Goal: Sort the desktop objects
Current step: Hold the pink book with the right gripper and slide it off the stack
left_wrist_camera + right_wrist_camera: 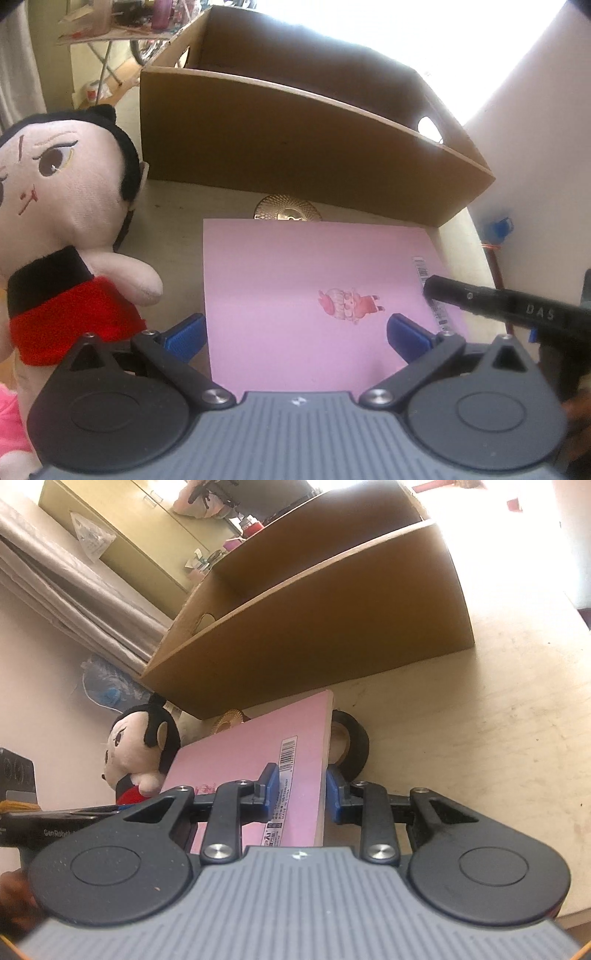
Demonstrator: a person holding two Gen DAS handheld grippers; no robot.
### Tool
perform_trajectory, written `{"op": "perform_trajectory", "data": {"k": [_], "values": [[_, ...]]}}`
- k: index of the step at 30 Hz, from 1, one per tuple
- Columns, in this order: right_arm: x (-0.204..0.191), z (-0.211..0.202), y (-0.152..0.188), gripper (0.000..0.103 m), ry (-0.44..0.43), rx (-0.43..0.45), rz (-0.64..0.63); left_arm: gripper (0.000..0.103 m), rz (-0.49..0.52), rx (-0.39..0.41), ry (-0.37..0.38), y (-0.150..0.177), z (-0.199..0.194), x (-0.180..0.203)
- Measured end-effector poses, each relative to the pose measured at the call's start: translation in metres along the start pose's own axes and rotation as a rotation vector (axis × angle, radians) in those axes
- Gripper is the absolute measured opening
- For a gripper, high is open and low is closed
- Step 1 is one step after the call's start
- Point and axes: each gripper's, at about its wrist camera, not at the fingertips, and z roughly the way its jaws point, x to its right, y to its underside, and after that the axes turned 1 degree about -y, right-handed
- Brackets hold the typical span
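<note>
A plush doll (66,229) stands leftmost. Next, the left gripper (295,334) hangs wide open, holding nothing, above the pink notebook (314,280). The right gripper (301,794) pinches its barcoded edge, tilting it off the desk (480,738) (likely bound for the cardboard box (314,627)).

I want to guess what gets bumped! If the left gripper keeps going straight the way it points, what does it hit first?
Probably the pink notebook: the open left gripper points down at its cover. Farther ahead stands the cardboard box, though depth is hard to judge.
</note>
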Motion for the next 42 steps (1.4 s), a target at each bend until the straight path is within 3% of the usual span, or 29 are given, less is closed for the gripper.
{"op": "perform_trajectory", "data": {"k": [7, 18, 24, 27, 29, 35, 42], "values": [[-0.007, -0.002, 0.005, 0.028, 0.029, 0.019, -0.019, 0.102, 0.007, 0.043, 0.042, 0.008, -0.001, -0.004], [-0.016, -0.006, 0.003, 0.03, 0.061, 0.006, -0.053, 0.099, 0.033, 0.061, -0.042, 0.015, 0.003, 0.007], [-0.022, -0.015, -0.003, 0.031, 0.13, 0.035, -0.069, 0.099, 0.02, 0.057, -0.061, 0.018, 0.013, 0.008], [-0.024, -0.028, -0.006, 0.041, 0.168, 0.065, -0.076, 0.099, 0.033, 0.063, -0.066, 0.016, 0.013, 0.009], [-0.025, -0.036, -0.008, 0.056, 0.208, 0.075, -0.089, 0.099, 0.046, 0.066, -0.07, 0.015, 0.013, 0.01], [-0.036, -0.048, -0.014, 0.084, 0.38, 0.07, -0.176, 0.103, 0.035, 0.092, -0.083, 0.016, 0.012, 0.009], [-0.045, -0.064, -0.022, 0.1, 0.404, 0.058, -0.22, 0.103, 0.012, 0.105, -0.081, 0.018, 0.009, 0.006]]}}
